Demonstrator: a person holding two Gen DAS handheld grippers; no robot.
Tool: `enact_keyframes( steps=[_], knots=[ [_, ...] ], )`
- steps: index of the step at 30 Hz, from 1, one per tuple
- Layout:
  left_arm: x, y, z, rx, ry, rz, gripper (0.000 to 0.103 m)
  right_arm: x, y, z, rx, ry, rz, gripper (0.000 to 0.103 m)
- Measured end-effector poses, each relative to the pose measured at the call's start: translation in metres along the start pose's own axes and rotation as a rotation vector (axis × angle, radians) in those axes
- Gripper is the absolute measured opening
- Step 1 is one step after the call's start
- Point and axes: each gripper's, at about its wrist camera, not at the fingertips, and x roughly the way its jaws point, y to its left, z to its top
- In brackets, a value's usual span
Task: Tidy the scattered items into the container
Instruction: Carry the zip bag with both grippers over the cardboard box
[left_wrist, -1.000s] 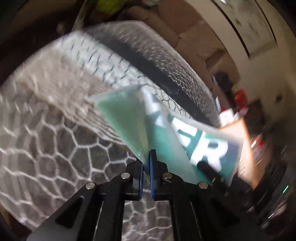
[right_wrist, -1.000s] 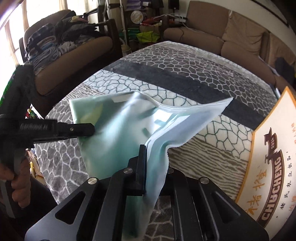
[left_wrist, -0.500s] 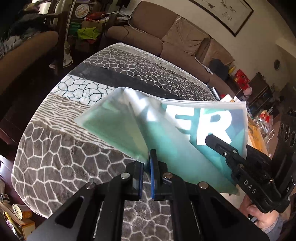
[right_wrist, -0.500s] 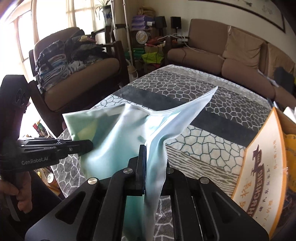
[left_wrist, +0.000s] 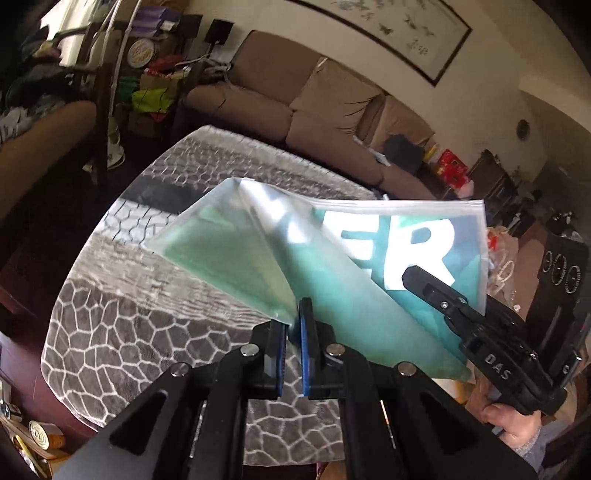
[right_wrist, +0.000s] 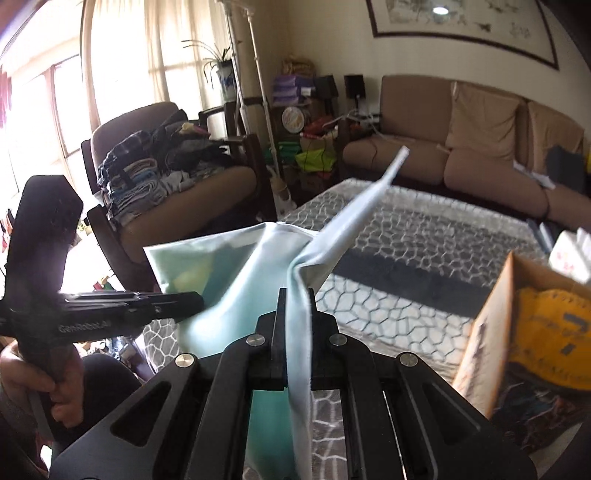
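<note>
Left wrist view angled down along its fingers (left_wrist: 273, 350), right wrist view likewise, both close above the patterned cloth (left_wrist: 155, 332), sharing the teal bag (left_wrist: 332, 295) and sofa (left_wrist: 295, 103)

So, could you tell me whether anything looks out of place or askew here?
Only the teal bag: both the left claw and the right claw pinch it above the patterned table, so it hangs creased, with one corner sticking up. The cardboard box at the right sits normally.

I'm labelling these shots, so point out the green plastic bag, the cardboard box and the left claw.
green plastic bag (left_wrist: 332, 291): left wrist view, its flat middle panel.
cardboard box (right_wrist: 484, 332): right wrist view, its near side wall.
left claw (left_wrist: 291, 325): left wrist view, between its fingertips.
</note>
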Motion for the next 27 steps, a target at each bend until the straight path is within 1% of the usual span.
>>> enact_keyframes(
  steps=[5,9,12,14,16,20,27],
  knots=[
    [0.000,-0.040,0.006,0.078,-0.008,-0.027,0.007,-0.032,-0.017,0.009,-0.003,-0.002,-0.053,0.006],
    [0.011,-0.079,0.003,0.140,-0.008,-0.048,0.007,-0.064,-0.032,0.013,-0.030,0.005,-0.143,0.006],
    [0.023,-0.110,0.002,0.174,0.003,-0.067,0.007,-0.083,-0.042,0.016,-0.041,0.019,-0.206,0.006],
    [0.030,-0.132,0.002,0.214,0.010,-0.069,0.007,-0.094,-0.049,0.016,-0.039,0.023,-0.244,0.006],
    [0.038,-0.152,0.001,0.253,0.016,-0.074,0.007,-0.107,-0.062,0.015,-0.022,0.021,-0.282,0.006],
    [0.053,-0.185,0.000,0.303,0.037,-0.093,0.007,-0.131,-0.091,0.011,0.048,0.006,-0.323,0.006],
    [0.077,-0.216,-0.002,0.345,0.078,-0.101,0.007,-0.142,-0.144,0.006,0.143,0.027,-0.348,0.006]
  ],
)
